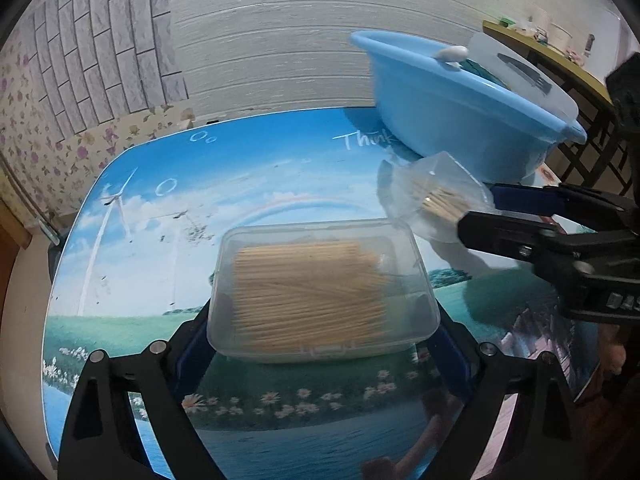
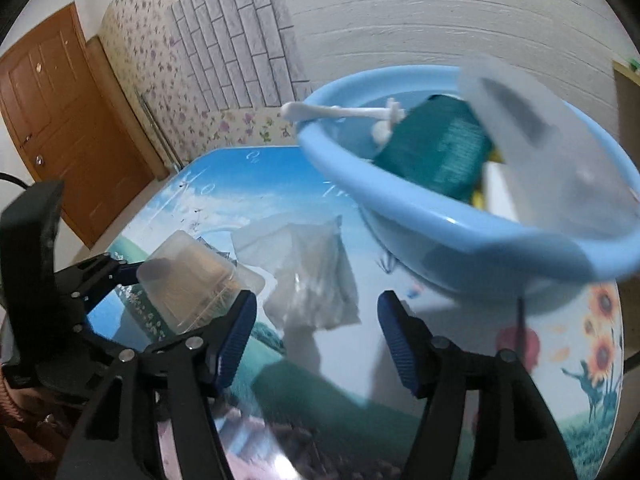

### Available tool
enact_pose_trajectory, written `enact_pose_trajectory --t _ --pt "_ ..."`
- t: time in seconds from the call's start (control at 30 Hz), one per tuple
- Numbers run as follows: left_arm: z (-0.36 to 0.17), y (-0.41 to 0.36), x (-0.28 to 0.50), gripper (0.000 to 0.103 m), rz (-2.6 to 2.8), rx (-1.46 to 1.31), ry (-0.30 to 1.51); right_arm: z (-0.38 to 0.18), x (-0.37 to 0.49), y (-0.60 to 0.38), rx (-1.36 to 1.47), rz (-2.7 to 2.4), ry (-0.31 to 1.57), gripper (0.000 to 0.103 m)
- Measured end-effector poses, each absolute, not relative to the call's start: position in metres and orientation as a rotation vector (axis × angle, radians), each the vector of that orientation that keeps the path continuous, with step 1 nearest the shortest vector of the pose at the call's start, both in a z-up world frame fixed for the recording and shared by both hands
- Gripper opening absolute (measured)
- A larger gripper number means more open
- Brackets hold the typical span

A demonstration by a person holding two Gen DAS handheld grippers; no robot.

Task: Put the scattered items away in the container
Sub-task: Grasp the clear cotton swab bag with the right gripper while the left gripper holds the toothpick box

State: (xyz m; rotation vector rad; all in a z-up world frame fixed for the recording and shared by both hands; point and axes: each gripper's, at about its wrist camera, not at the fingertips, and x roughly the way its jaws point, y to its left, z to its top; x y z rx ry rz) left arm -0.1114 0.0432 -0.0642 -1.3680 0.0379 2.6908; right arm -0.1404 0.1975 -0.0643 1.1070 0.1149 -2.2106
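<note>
A clear plastic box of toothpicks (image 1: 324, 276) sits crosswise between the fingers of my left gripper (image 1: 324, 324), whose pads meet its two short ends just above the table. The right wrist view has the same box (image 2: 188, 268) at the left. My right gripper (image 2: 318, 320) stands open over the table. A crumpled clear bag of wooden sticks (image 2: 312, 276) lies just beyond its fingertips, not pinched. In the left wrist view the bag (image 1: 432, 196) is at the tips of the right gripper (image 1: 480, 212). The light blue basin (image 2: 440, 236) stands behind it.
The basin (image 1: 452, 120) holds a white brush-like item (image 2: 332, 112), a teal box (image 2: 436, 152) and a translucent lid (image 2: 560, 168) leaning on its rim. The table (image 1: 168, 240) has a glossy sky-and-meadow print. A wooden door (image 2: 52, 120) and a wall lie beyond.
</note>
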Motion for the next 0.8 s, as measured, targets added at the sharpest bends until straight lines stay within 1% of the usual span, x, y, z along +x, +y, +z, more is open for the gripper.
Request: enact_pose_trajectory --t 0.1,0.13,0.17,0.2,0.23,0.27,0.33,0.5,0.8 --pt "-0.065 0.040 -0.109 0.093 2.702 -1.373 0.035 -0.071 -0.150 0.189 1.138 -2.195 0.143 0.063" --pt "-0.065 0.038 -0.109 0.093 2.704 -1.375 0.034 -0.073 -0.152 0.187 1.146 -2.190 0.144 0.061" --pt "-0.065 0.038 -0.109 0.093 2.705 -1.376 0.032 -0.075 -0.155 0.185 1.156 -2.174 0.142 0.058" --pt "-0.065 0.037 -0.110 0.093 2.706 -1.378 0.032 -0.075 -0.155 0.184 1.150 -2.174 0.147 0.044" --pt "-0.065 0.037 -0.110 0.093 2.707 -1.379 0.033 -0.075 -0.156 0.183 1.149 -2.171 0.159 0.035" --pt "-0.065 0.037 -0.111 0.093 2.708 -1.381 0.035 -0.075 -0.155 0.181 1.146 -2.166 0.159 0.035" --pt "-0.065 0.038 -0.111 0.093 2.708 -1.384 0.039 -0.076 -0.155 0.182 1.145 -2.149 0.152 0.029" --pt "-0.065 0.038 -0.112 0.093 2.705 -1.384 0.040 -0.075 -0.150 0.191 1.126 -2.146 0.133 0.027" --pt "-0.064 0.047 -0.113 0.093 2.688 -1.385 0.052 -0.062 -0.142 0.223 1.109 -2.172 0.068 0.026"
